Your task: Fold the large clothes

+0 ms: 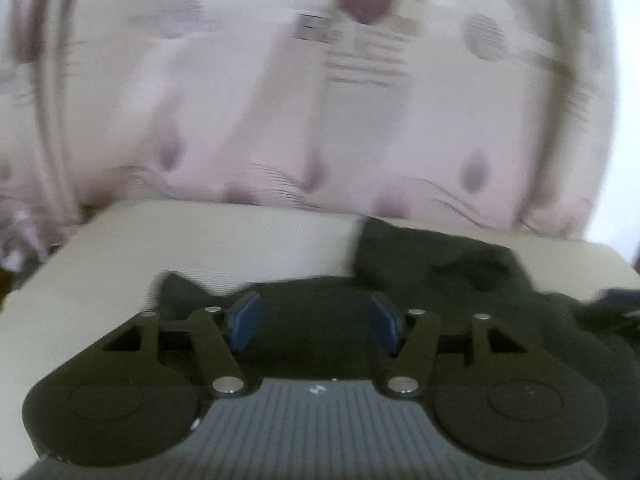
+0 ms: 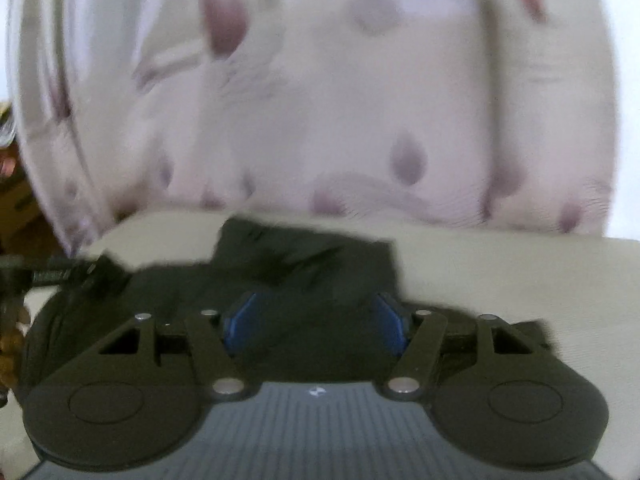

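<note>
A dark, near-black garment (image 1: 432, 272) lies crumpled on a cream-coloured surface (image 1: 224, 240). It also shows in the right wrist view (image 2: 304, 264). My left gripper (image 1: 316, 320) is open, its blue pads (image 1: 246, 320) spread wide just above the dark cloth, holding nothing. My right gripper (image 2: 316, 322) is open too, its blue pads (image 2: 390, 322) wide apart over the garment, empty. Both views are blurred by motion.
A pale pink curtain or sheet with purple spots (image 1: 280, 120) hangs behind the cream surface and fills the upper half of both views (image 2: 320, 100). The other gripper's dark body (image 2: 68, 272) shows at the left edge. Brown clutter (image 2: 10, 184) sits far left.
</note>
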Motion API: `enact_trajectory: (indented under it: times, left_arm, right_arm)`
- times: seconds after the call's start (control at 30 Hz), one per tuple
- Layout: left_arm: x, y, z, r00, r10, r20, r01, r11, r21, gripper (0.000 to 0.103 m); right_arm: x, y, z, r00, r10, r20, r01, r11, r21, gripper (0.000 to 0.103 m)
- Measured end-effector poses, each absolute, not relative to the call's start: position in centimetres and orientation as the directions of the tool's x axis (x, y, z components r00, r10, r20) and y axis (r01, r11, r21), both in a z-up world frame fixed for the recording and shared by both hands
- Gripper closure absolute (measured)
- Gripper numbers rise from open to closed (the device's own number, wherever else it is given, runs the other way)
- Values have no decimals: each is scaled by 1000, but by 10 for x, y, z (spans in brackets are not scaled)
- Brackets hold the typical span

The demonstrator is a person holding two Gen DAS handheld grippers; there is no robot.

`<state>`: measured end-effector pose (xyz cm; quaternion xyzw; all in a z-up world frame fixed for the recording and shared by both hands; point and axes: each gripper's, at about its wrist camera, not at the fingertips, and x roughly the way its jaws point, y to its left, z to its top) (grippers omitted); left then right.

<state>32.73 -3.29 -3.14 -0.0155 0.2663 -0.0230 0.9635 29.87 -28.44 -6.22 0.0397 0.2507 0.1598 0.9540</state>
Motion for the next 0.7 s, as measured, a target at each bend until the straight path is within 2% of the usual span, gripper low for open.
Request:
enact_trajectory:
  times: [0.07, 0.1, 0.13, 0.23, 0.4, 0.7]
  left_arm:
    - [335, -50, -38, 838, -82, -540, 77, 996, -31, 59]
    - [342, -56, -44, 819, -91, -567, 88, 996, -32, 70]
    - [349, -60, -52, 798, -93, -595, 89, 995, -36, 75]
    - [357, -67, -70, 780, -73, -621, 79, 997, -18, 76]
    - [369, -72, -87, 765, -39, -643, 77, 997, 31, 75]
    - [364, -82, -103, 793, 3, -609, 62, 994, 86, 75]
  right_arm:
    - [309, -267, -76, 802, 322, -503, -287, 946, 148, 40]
    - [314, -262, -81, 793, 319, -519, -281, 947, 154, 40]
    - [320, -257, -89, 781, 315, -539, -274, 949, 157, 40]
    - [326, -249, -107, 767, 289, -573, -256, 957, 139, 40]
    - [339, -253, -125, 711, 307, -633, -244, 952, 187, 40]
    - [341, -257, -143, 724, 316, -613, -227, 949, 221, 40]
